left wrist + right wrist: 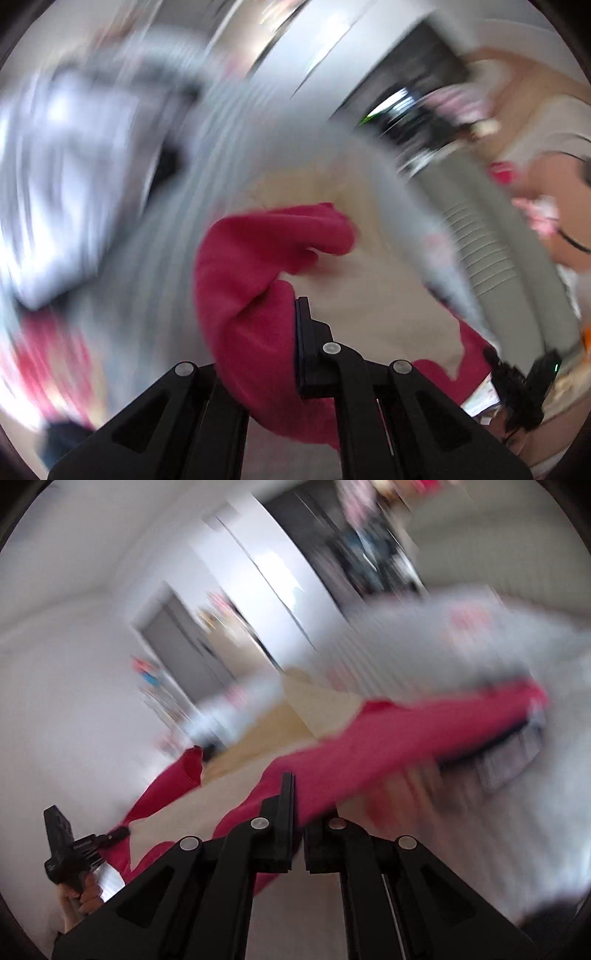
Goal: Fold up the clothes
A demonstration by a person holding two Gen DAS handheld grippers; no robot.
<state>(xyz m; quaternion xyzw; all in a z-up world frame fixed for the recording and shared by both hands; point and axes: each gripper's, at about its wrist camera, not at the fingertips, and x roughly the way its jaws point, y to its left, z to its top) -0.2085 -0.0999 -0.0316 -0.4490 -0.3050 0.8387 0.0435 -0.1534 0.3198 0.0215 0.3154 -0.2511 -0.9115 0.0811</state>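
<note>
Pink garment [243,280] pinched in left gripper [284,347] and right gripper [295,805], jaws of both closed on fabric, stretched between them above cream bed [369,295]; background blurred.

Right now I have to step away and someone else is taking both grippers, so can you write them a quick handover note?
Left gripper: shut on the red garment; cloth bunches over its left finger.
Right gripper: shut on the same red garment, which stretches off to its right.
The garment hangs in the air between both grippers, above a cream surface. The left gripper shows at the lower left of the right wrist view.
Both views are badly blurred, so everything is moving fast.
Done: garment picked up at two points.
Left: no fold visible yet. Lay it flat, then fold.
</note>
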